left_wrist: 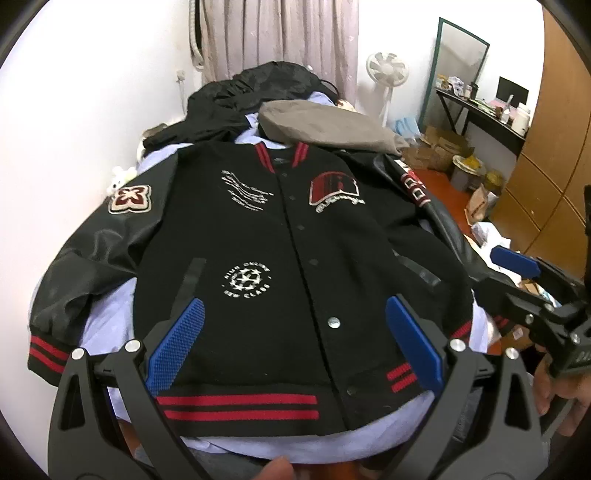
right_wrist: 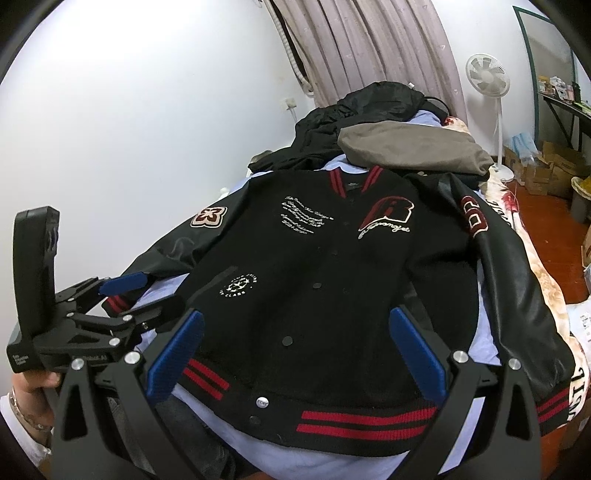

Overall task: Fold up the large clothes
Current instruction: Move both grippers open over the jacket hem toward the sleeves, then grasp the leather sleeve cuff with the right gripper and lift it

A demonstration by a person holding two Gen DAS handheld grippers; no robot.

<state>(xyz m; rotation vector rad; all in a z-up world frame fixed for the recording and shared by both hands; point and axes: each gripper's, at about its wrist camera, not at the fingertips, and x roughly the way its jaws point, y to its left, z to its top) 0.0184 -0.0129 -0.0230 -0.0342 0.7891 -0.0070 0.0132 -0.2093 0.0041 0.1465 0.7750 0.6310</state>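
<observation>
One black varsity jacket lies face up and buttoned across the middle of both views, collar toward the top of the frame, red-striped hem toward the bottom. It has two glossy sleeves: one runs down the left of the frame with a flower-shaped patch on the shoulder, the other down the right with red lettering. The chest carries three white or red emblems.

Two grippers show. The left gripper hangs over the hem with its blue pads spread wide and nothing between them. The right gripper is likewise wide open above the hem, not touching the cloth. Each appears sideways at the edge of the other's view.

The jacket rests on a pale blue sheet covering a bed. Behind the collar lie one grey folded garment and one heap of black clothing. A white wall fills the left of the frame, pinkish curtains hang at the top, and one white standing fan is at upper right, beside a mirror and a dark desk. Cardboard boxes sit on a reddish floor.

The items on the desk are too small to identify. The right sleeve's lettering is partly folded out of sight, and the small script on the chest is unreadable in the left view.
</observation>
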